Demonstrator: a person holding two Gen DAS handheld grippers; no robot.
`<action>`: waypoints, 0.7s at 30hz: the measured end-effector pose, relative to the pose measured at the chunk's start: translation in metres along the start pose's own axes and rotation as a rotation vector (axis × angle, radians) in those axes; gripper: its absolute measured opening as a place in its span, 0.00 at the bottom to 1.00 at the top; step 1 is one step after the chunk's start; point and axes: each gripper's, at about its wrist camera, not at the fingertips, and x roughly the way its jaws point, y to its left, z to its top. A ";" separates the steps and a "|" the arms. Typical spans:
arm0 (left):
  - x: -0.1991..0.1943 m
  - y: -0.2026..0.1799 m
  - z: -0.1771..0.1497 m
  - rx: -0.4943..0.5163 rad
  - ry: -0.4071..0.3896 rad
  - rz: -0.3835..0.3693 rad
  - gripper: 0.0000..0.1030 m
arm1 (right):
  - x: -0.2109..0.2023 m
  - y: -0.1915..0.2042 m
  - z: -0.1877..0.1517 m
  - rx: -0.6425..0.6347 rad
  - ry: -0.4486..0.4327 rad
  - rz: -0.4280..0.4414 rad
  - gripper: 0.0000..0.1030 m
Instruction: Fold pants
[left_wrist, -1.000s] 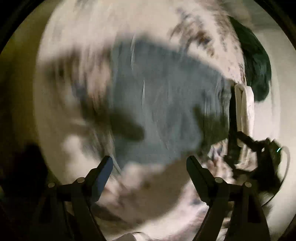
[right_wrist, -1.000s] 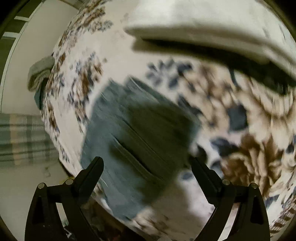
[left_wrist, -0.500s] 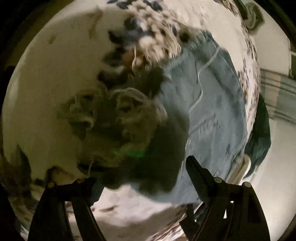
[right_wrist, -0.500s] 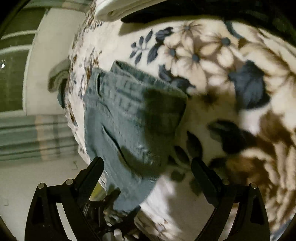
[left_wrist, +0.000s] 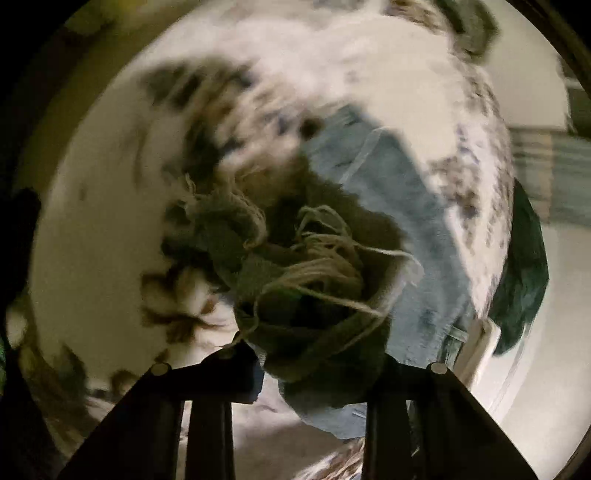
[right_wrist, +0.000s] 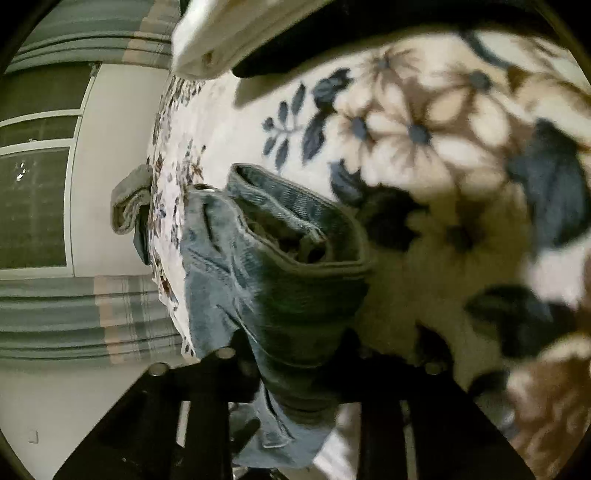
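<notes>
Light blue denim pants (left_wrist: 406, 229) lie folded on a floral blanket (left_wrist: 92, 221). My left gripper (left_wrist: 317, 362) is shut on a frayed hem end of the pants, with loose threads bunched between the fingers. In the right wrist view the pants (right_wrist: 221, 266) show their waistband, and my right gripper (right_wrist: 299, 373) is shut on that waistband edge. Both fingertip pairs are hidden by the bunched denim.
The floral blanket (right_wrist: 424, 133) covers the bed. A white board (right_wrist: 229, 33) over something dark lies at the far side. A grey-green cloth (right_wrist: 129, 203) hangs off the bed's edge. A dark green garment (left_wrist: 524, 280) hangs beside the bed. Striped curtains (right_wrist: 74, 314) stand beyond.
Both grippers went from open above the pants to shut on them: the left on the frayed hem, the right on the waistband. Both cameras have come much closer to the denim.
</notes>
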 end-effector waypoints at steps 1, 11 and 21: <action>-0.013 -0.012 0.005 0.044 -0.003 -0.009 0.25 | -0.004 0.005 -0.001 0.003 -0.005 0.003 0.25; -0.088 -0.143 0.029 0.395 0.023 -0.084 0.24 | -0.088 0.090 -0.028 0.047 -0.105 0.051 0.22; -0.047 -0.362 -0.018 0.650 0.166 -0.316 0.24 | -0.240 0.160 0.042 0.069 -0.411 0.082 0.22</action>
